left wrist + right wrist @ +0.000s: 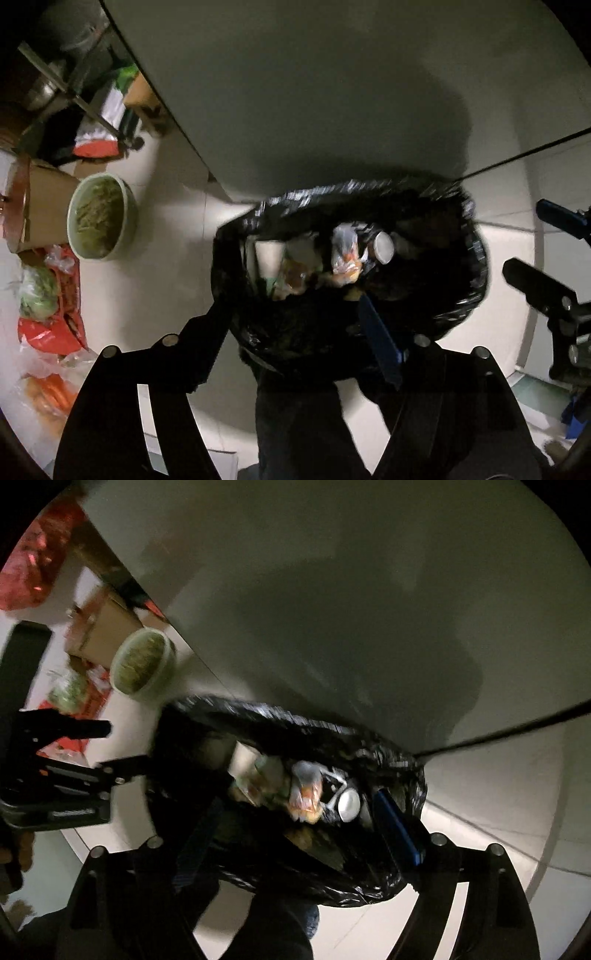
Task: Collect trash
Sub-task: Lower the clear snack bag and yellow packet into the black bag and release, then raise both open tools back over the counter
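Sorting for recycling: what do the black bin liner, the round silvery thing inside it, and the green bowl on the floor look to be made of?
Black bin liner: thin plastic film, glossy, crinkled with bright highlights. Round silvery thing: probably metal, maybe a can end; its smooth disc reflects light, but blur leaves it open. Green bowl: rigid with a thick smooth rim, glazed ceramic or hard plastic; cannot tell which.

Pale tiled floor (177, 295) carries the black-lined trash bin (461, 295) and a green bowl (101, 218).

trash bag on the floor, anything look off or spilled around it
Nothing spilled by the black trash bag; its mouth gapes, rubbish inside. The odd thing is a green bowl of food scraps on the floor beside it, uncovered.
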Available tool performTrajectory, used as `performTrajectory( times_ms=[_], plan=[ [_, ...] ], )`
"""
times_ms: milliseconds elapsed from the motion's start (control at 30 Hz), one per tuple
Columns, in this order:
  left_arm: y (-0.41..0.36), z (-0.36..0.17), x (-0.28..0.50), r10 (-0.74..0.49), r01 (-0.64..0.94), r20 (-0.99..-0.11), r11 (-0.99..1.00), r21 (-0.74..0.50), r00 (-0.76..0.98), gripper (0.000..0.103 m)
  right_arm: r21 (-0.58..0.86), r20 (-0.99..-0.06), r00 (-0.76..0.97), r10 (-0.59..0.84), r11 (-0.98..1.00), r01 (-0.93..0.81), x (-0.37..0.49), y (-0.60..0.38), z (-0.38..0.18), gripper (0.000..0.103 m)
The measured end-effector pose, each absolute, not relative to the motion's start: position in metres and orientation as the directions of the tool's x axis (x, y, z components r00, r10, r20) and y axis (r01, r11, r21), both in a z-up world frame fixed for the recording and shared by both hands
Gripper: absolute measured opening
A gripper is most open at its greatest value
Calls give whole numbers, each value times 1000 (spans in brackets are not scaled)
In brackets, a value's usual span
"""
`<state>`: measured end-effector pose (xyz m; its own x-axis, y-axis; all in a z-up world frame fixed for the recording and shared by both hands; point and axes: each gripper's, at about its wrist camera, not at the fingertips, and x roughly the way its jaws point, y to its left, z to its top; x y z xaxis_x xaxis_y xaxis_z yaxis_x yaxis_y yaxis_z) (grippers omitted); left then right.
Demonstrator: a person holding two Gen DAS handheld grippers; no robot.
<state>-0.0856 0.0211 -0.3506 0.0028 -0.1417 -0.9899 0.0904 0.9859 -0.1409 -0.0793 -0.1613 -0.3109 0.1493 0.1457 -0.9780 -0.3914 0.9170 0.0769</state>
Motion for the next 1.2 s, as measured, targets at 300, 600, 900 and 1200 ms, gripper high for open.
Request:
performTrajectory(
  times_ms=[300,600,900,1200],
  plan=[
    [43,-173,-98,-160,118,-931,985,-127,329,86,210,-811,375,449,822,-530,-96,-151,-120,93],
    [27,-119,-81,-194,162,-864,978,-132,465,86,-321,-691,717,90,850,-416,-101,-198,-56,98],
    [8,-127,-68,-246,224,-879,961,-164,408,86,-615,-721,656,-225,645,-454,-103,-216,-150,69],
    [-12,-102,-44,-336,266,-832,935,-236,442,86,-461,-767,631,-116,783,-417,-106,-238,-102,1]
  ],
)
